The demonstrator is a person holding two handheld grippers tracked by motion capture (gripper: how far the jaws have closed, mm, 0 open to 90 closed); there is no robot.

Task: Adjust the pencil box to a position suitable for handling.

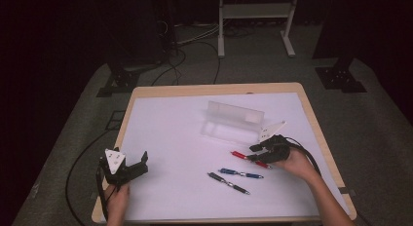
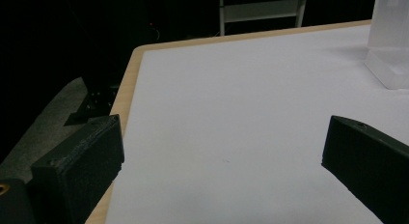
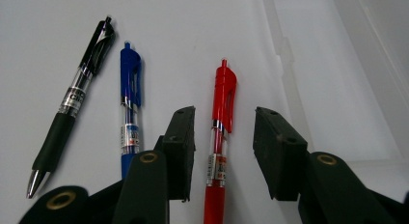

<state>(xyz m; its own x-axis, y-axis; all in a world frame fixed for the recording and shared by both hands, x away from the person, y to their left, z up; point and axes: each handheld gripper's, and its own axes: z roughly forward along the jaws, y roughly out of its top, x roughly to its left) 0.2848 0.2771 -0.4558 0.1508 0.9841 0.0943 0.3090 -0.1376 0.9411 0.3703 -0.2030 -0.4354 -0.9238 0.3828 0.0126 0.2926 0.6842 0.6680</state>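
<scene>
White sheeting is covering the wood-edged table (image 1: 311,114), with dark floor and cables lying beyond it. Over this surface the right gripper (image 3: 224,137) is straddling the red pen (image 3: 221,151), its jaws standing apart on either side of the barrel with a gap on each side, so the pads are not pressing on it; the pen's lower end is running out of the right gripper view. Just beside the left jaw the blue pen (image 3: 129,113) is lying, its tip hidden behind that jaw, and farther off the black pen (image 3: 72,103). A clear plastic box (image 1: 234,120) is sitting beyond the gripper, hard to make out. The right hand (image 1: 294,162) is reaching in with the gripper tilted down. The left gripper (image 1: 131,168) is resting well apart, jaws wide and holding nothing, the left hand (image 1: 117,199) gripping it from behind.
</scene>
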